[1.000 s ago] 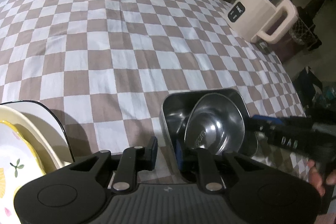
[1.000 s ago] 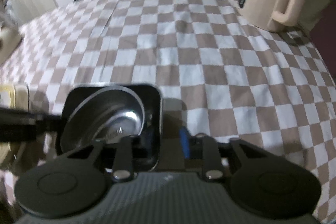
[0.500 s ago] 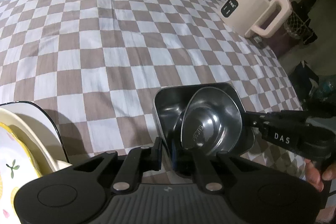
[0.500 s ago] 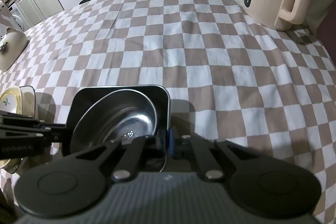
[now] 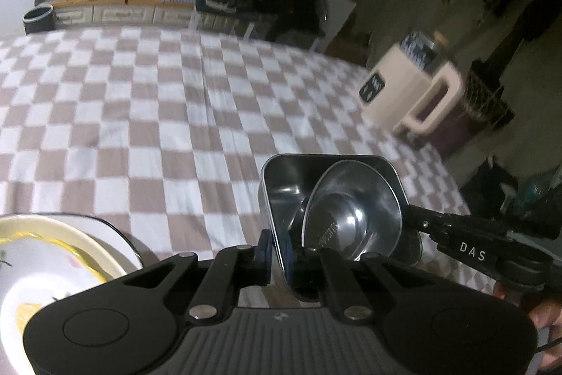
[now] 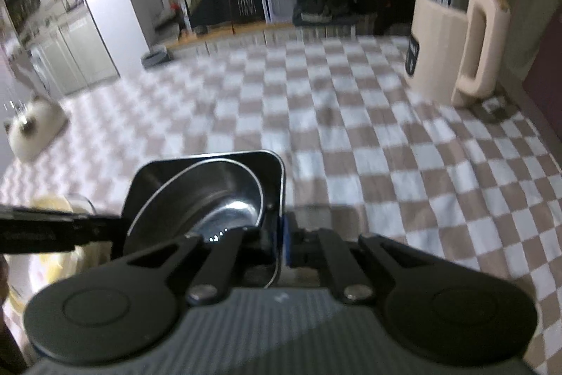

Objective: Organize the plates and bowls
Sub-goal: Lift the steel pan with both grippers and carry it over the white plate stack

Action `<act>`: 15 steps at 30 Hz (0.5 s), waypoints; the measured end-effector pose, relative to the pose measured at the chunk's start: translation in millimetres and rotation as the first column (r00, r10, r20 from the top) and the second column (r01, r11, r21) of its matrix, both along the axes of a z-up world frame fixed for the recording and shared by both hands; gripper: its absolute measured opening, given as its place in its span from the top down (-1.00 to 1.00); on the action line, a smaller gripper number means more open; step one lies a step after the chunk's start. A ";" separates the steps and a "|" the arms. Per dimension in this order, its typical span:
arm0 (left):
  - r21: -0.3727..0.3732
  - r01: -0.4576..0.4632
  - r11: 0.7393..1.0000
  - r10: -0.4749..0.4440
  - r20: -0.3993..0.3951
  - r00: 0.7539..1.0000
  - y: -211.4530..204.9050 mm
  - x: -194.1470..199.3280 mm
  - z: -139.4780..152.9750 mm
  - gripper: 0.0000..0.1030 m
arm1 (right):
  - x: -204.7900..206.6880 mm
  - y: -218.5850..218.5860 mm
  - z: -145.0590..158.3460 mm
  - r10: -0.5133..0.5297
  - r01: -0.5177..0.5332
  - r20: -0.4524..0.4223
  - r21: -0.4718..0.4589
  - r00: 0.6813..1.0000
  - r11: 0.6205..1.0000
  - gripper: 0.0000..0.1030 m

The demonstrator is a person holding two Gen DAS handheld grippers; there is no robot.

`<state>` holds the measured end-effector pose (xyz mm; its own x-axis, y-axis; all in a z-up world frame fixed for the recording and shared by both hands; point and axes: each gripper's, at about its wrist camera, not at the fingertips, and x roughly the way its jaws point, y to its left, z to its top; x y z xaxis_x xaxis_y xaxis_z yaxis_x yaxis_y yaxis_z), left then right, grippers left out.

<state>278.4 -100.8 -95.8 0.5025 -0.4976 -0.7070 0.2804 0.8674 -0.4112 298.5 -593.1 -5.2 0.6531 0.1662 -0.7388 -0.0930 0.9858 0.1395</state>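
- Steel tray (image 5: pixel 281 185), square, one, above the checkered cloth (image 5: pixel 140 115), with one round steel bowl (image 5: pixel 354 217) tilted inside.
- left gripper (image 5: pixel 276 250) pinches its near wall; right gripper (image 6: pixel 279 243) pinches the opposite wall.
- Cloth ahead lies bare up to one cream jug (image 5: pixel 404 94) near its edge.
- Plates (image 5: pixel 52 255) at left, probably two stacked.

The right gripper (image 6: pixel 279 243) pinches the right-hand wall of a square stainless-steel container (image 6: pixel 277 171), its blue-padded fingers (image 6: pixel 285 239) closed on the thin rim. A round steel bowl (image 6: pixel 214 195) sits tilted inside the container. The left gripper (image 6: pixel 116 227) reaches in from the left edge to the container's opposite side. Beneath lies a brown-and-white checked cloth on the tabletop (image 6: pixel 404 164), with a cream plastic jug with a handle (image 6: pixel 460 48) at the far right.
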 end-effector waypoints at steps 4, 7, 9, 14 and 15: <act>-0.032 -0.036 0.999 0.038 0.050 0.998 25.4 -9.2 18.4 0.85 | -5.4 10.7 16.9 0.013 -0.017 0.068 0.057 0.998 0.998 0.91; -0.043 -0.065 0.997 0.069 0.096 0.993 45.6 -17.5 31.8 0.85 | -8.0 24.0 24.5 0.033 -0.042 0.092 0.096 0.995 0.995 0.90; -0.064 -0.087 0.994 0.094 0.110 0.989 60.3 -22.3 38.5 0.85 | -10.0 33.7 29.6 0.049 -0.062 0.110 0.114 0.993 0.991 0.90; -0.110 -0.151 0.982 0.165 0.133 0.977 99.2 -36.9 51.1 0.84 | -12.1 59.8 39.8 0.090 -0.113 0.148 0.152 0.985 0.982 0.89; -0.112 -0.166 0.980 0.181 0.137 0.974 105.9 -39.6 53.4 0.85 | -12.4 64.5 41.4 0.101 -0.126 0.156 0.156 0.983 0.980 0.89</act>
